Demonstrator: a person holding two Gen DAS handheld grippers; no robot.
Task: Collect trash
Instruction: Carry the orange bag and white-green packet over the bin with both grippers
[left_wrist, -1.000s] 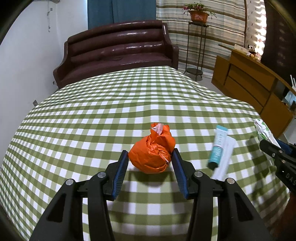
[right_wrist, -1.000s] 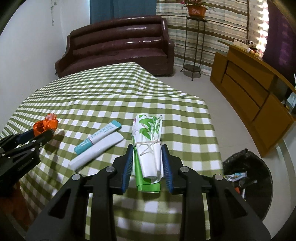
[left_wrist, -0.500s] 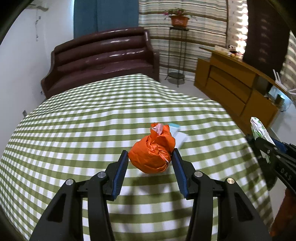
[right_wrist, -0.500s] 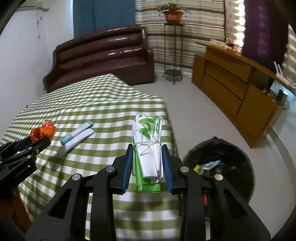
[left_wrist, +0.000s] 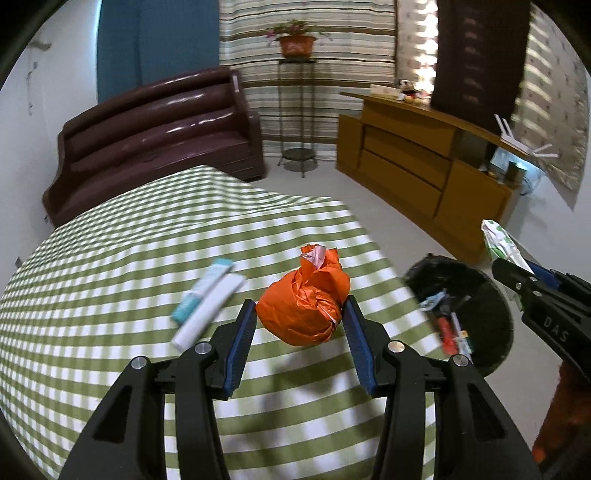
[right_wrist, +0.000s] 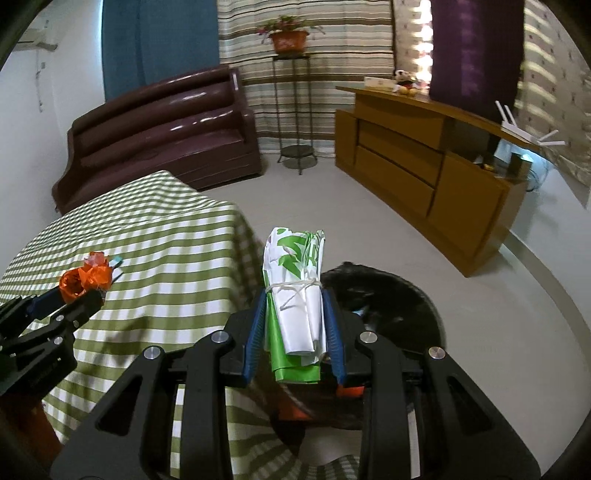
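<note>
Step in hand, by the look of it: carrying two pieces of trash to the bin. Left gripper (left_wrist: 299, 325) clenched on a crumpled orange plastic bag knotted into a ball (left_wrist: 304, 304), blue pads pressing its flanks, bundle clear of the green-and-white checked worktop (left_wrist: 110, 280) beneath. Right gripper (right_wrist: 295, 328) clamped on a rolled white-and-green printed plastic bag tied with a white band (right_wrist: 297, 291), roll pointing forward along the fingers and sticking out past the tips.

Just beyond and below the right gripper, a round bin lined with a black bag (right_wrist: 388, 295), standing on the pale floor off the worktop's edge, partly hidden behind the roll. From the left gripper, same bin (left_wrist: 480, 295) off to the right and lower, already holding some mixed scraps. Left behind on the worktop, forward and to the left of the left gripper: a teal-capped white tube (left_wrist: 201, 290) lying touching a white box-like stick (left_wrist: 210, 314), both blurred.

Next move, probably: right gripper to centre over the bin mouth, then release so the roll drops inside rather than on the rim. Left gripper needing more travel rightward past the worktop edge before letting go. Tube and stick still to fetch afterwards.
</note>
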